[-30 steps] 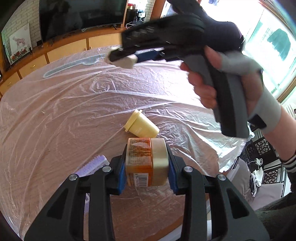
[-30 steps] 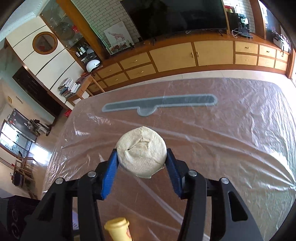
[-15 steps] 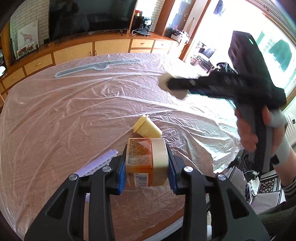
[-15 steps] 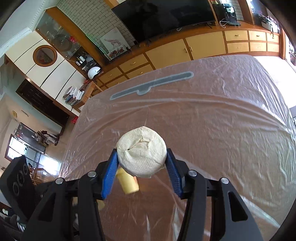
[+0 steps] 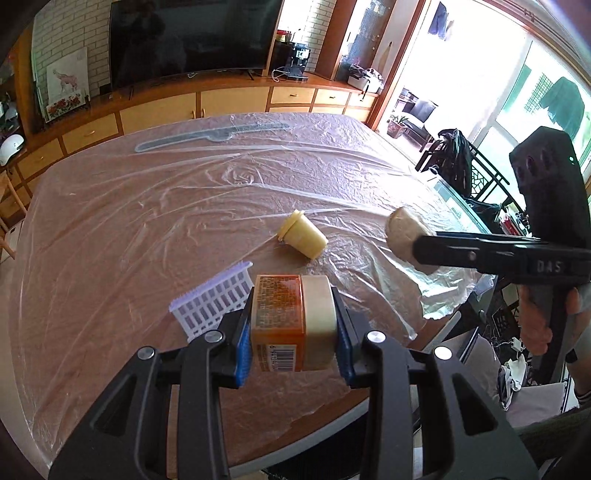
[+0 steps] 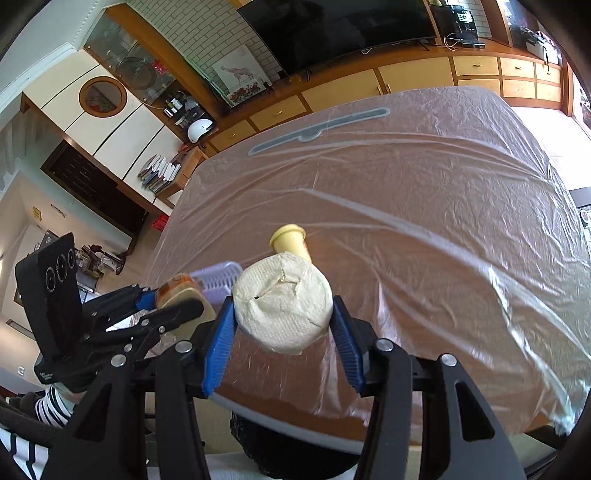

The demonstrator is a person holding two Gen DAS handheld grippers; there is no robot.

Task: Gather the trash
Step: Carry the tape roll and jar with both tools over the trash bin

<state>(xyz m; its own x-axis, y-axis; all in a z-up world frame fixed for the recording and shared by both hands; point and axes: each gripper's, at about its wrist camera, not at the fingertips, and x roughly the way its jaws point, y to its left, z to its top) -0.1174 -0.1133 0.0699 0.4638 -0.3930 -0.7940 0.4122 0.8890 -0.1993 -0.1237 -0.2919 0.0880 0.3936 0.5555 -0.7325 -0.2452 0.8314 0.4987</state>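
Tongs both closed: left tongs (image 5: 293,325) clamp a rigid jar (image 5: 291,323), right tongs (image 6: 282,323) squeeze soft, light tissue roll (image 6: 282,301); yellow cup (image 5: 303,238) at twelve o'clock.

We see a large black flat television (image 5: 192,37) on a white brick wall (image 6: 207,33). Under the television runs a long wooden sideboard with pale yellow doors (image 5: 229,101). Right of the television, bright daylight floods through tall windows (image 5: 498,92). Left of it stands a white horse picture (image 5: 66,83).
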